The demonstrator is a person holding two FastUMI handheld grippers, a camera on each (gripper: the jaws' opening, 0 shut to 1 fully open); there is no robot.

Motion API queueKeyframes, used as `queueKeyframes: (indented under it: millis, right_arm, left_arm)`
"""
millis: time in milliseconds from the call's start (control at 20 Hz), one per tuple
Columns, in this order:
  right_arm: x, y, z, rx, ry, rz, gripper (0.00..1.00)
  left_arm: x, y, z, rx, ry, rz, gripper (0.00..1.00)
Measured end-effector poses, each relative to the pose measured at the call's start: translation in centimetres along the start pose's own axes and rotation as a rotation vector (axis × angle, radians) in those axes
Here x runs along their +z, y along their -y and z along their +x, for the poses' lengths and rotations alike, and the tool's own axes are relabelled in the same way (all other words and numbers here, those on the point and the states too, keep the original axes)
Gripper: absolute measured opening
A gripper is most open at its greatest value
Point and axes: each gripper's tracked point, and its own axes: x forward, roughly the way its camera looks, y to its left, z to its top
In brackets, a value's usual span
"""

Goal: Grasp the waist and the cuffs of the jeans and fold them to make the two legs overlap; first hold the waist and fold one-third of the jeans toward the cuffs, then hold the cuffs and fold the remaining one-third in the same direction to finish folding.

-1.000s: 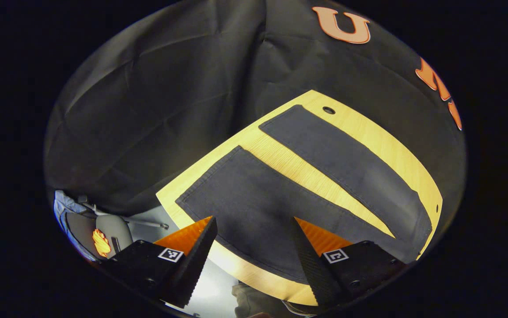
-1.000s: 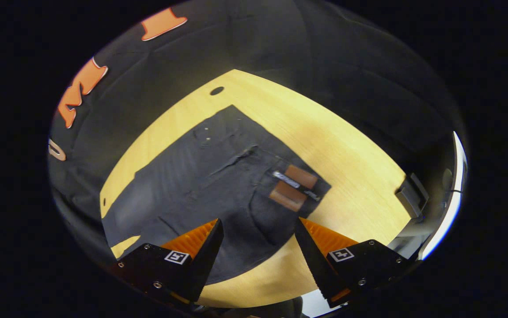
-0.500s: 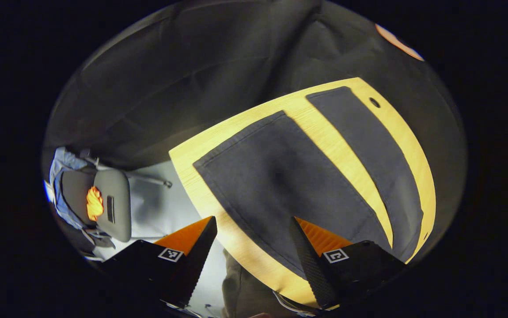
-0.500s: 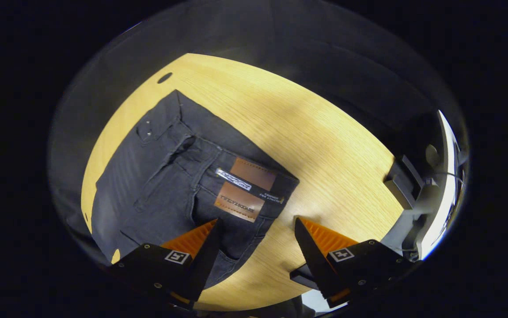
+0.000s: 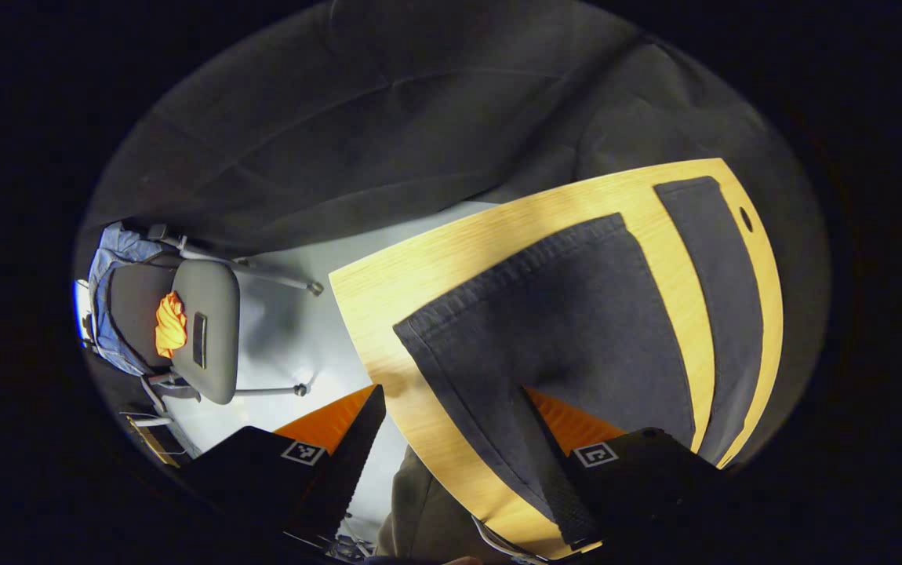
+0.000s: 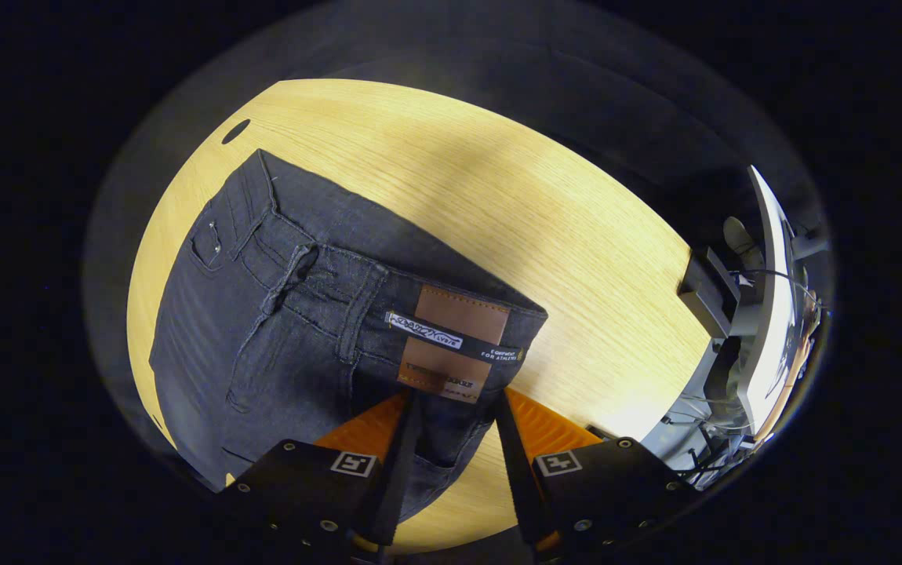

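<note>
Dark jeans point(image 6: 278, 314) are lying flat on the wooden worktop point(image 6: 576, 259), waist end with the brown patch point(image 6: 451, 341) near the front edge. The right hand-held gripper point(image 6: 455, 463) has its fingers narrowed just over the waistband below the patch, can't tell if they're actually pinching it. The left hand-held gripper point(image 5: 451, 463) is spread wide over the near leg's cuff point(image 5: 514, 267) by the worktop's corner, holding nothing. An office chair point(image 5: 200, 329) sits on the floor beyond.
</note>
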Motion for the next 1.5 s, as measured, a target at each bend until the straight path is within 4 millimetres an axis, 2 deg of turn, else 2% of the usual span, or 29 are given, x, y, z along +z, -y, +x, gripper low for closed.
queueKeyframes:
  millis: [50,100,250,300,600,650,750,850,950,1000,1050,1100,1300,1500]
  right_arm:
    - [-0.2,-0.1,0.0,0.001,0.002,0.011,0.59]
    - [-0.1,-0.3,-0.3,0.001,0.017,0.021,0.47]
    - [0.0,-0.3,0.1,0.031,0.05,0.033,0.45]
    - [-0.1,-0.9,-0.1,0.045,0.052,0.06,0.21]
    - [-0.3,-0.7,-0.1,0.148,0.068,0.073,0.21]
    - [-0.2,-0.8,0.0,0.153,0.077,0.063,0.21]
    - [-0.4,-0.9,0.0,0.17,0.078,0.041,0.21]
    - [-0.4,-0.9,-0.1,0.198,0.079,0.049,0.21]
    - [-0.5,-1.3,-0.1,0.275,0.062,0.142,0.21]
    - [0.1,-1.4,-0.8,0.314,0.063,0.203,0.06]
    - [-0.5,-1.7,-0.4,0.357,0.051,0.231,0.06]
    - [-0.4,-1.6,-0.8,0.381,0.063,0.262,0.06]
    - [0.2,-2.5,-3.6,0.493,0.087,0.316,0.06]
    - [1.2,-4.6,-6.4,0.608,0.112,0.4,0.06]
  left_arm:
    - [0.1,-0.2,1.0,0.004,-0.015,-0.009,0.99]
    - [0.4,0.0,1.1,-0.008,-0.035,-0.021,0.99]
    - [0.3,-0.6,1.1,-0.008,-0.04,-0.026,0.97]
    - [0.4,-0.6,1.0,-0.012,-0.029,-0.025,0.97]
    - [0.8,-0.1,1.2,-0.02,0.008,0.016,0.96]
    - [0.7,0.5,0.9,-0.03,0.026,0.06,0.86]
    - [1.2,3.0,1.2,-0.081,0.075,0.117,0.45]
    - [1.3,3.2,0.9,-0.089,0.087,0.127,0.03]
    - [1.3,4.6,0.9,-0.185,0.09,0.099,0.01]
    - [1.6,5.0,0.7,-0.219,0.093,0.087,0.01]
    - [1.9,5.0,0.2,-0.253,0.109,0.069,0.01]
    - [2.1,5.6,-0.6,-0.299,0.126,0.055,0.01]
    - [2.7,7.8,-5.1,-0.431,0.174,0.032,0.01]
    - [4.1,11.4,-8.3,-0.514,0.209,0.079,0.01]
